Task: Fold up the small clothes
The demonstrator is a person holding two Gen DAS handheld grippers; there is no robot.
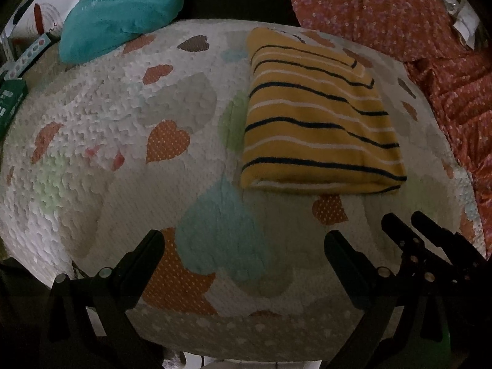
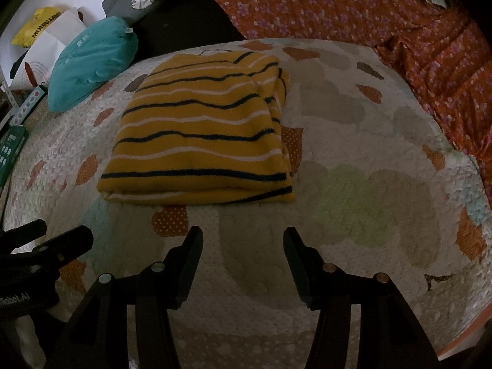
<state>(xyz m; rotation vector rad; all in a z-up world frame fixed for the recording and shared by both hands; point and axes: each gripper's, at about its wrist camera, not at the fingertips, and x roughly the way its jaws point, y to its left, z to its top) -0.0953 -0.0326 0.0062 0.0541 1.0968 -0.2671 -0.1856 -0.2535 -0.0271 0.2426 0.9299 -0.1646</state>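
Observation:
A yellow garment with dark and white stripes [image 1: 316,117] lies folded into a rectangle on the heart-patterned quilt [image 1: 123,123]. It also shows in the right wrist view [image 2: 200,132]. My left gripper [image 1: 244,240] is open and empty, hovering over the quilt in front of the garment and to its left. My right gripper [image 2: 243,236] is open and empty, just in front of the garment's near right corner. The right gripper's fingers [image 1: 412,230] show at the lower right of the left wrist view. The left gripper's fingers [image 2: 46,240] show at the lower left of the right wrist view.
A teal cushion [image 1: 123,12] lies at the quilt's far left edge, also in the right wrist view [image 2: 92,61]. Red floral fabric [image 1: 399,15] is bunched along the far and right sides. Boxes and paper bags [image 2: 46,30] stand at the left.

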